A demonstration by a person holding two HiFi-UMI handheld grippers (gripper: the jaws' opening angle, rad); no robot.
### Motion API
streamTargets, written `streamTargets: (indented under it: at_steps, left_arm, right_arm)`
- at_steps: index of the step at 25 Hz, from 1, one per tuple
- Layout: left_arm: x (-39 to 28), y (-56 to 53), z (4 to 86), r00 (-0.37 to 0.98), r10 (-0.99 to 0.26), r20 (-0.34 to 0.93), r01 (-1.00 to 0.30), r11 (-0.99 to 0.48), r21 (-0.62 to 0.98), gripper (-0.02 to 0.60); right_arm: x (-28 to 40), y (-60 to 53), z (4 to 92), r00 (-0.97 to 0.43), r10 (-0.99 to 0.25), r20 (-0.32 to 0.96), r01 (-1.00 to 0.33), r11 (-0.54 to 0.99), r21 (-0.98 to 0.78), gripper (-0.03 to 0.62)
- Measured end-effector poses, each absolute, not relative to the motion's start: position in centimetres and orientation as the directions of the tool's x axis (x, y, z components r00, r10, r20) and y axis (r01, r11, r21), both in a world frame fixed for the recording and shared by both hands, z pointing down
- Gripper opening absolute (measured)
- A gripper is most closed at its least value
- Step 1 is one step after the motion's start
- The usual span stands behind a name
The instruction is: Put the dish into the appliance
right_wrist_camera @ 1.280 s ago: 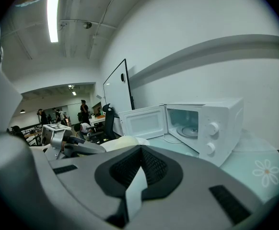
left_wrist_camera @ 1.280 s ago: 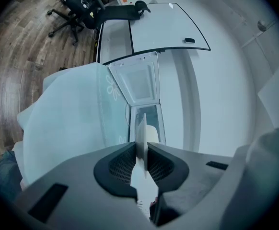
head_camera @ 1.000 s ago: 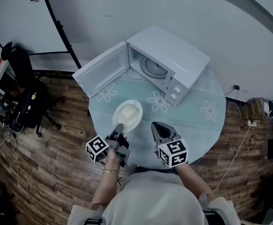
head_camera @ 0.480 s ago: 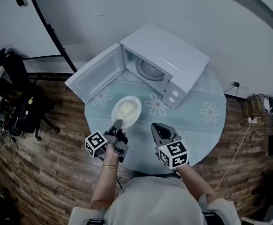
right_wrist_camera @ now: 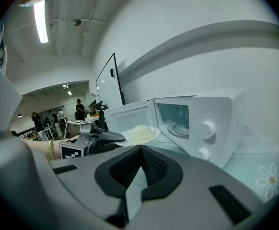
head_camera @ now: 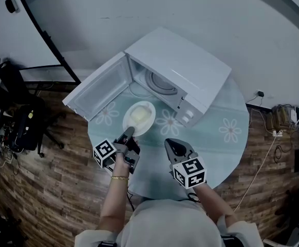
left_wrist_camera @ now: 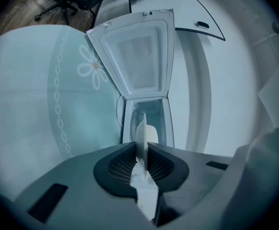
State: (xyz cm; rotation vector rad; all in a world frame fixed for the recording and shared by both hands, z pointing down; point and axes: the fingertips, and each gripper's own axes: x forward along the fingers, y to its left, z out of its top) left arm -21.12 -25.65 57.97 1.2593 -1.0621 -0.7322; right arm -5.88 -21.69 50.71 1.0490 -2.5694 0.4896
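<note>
**Dish point(head_camera: 141, 118) clamped in your left claw point(head_camera: 129, 133), at the mouth of the open microwave point(head_camera: 183, 66)**

The white dish carries a pale, rounded mound of food point(right_wrist_camera: 140, 132) and sits roughly level in the air. It is clear of the surface point(head_camera: 219, 145) and just in front of the microwave's opening. Your left claw is clenched on the near rim. In the left gripper view the rim runs edge-on between the two dark pads, which press on it from either side.

Beyond the dish the microwave's door point(head_camera: 95, 89) is swung wide to the left, and the glass turntable point(head_camera: 160, 81) shows inside the cavity. Two round knobs point(right_wrist_camera: 207, 128) sit one above the other on the front panel, to the right of the opening. The microwave stands at the far side of the round surface, which is covered in a pale teal cloth printed with white daisies.

Your right claw point(head_camera: 171, 143) hovers near you over the cloth, beside the left one and apart from the dish. Its jaws are closed together with nothing between them. A thin bracelet point(head_camera: 119, 178) circles your left wrist.

Around the surface lies a wood-plank floor point(head_camera: 52, 189). A dark office chair point(head_camera: 21, 122) stands well off to the left.
</note>
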Motion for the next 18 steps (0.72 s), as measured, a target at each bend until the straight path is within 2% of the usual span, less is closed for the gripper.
streamTargets:
  at_steps: [18]
  left_arm:
    - [-18.8,-35.1,60.9,0.418,-0.877,0.237,-0.101,0.214,0.972,0.049]
  right_arm:
    - [-3.8,-24.6,53.1,-0.656,-0.603,0.455,-0.739,0.637,-0.22,0.005]
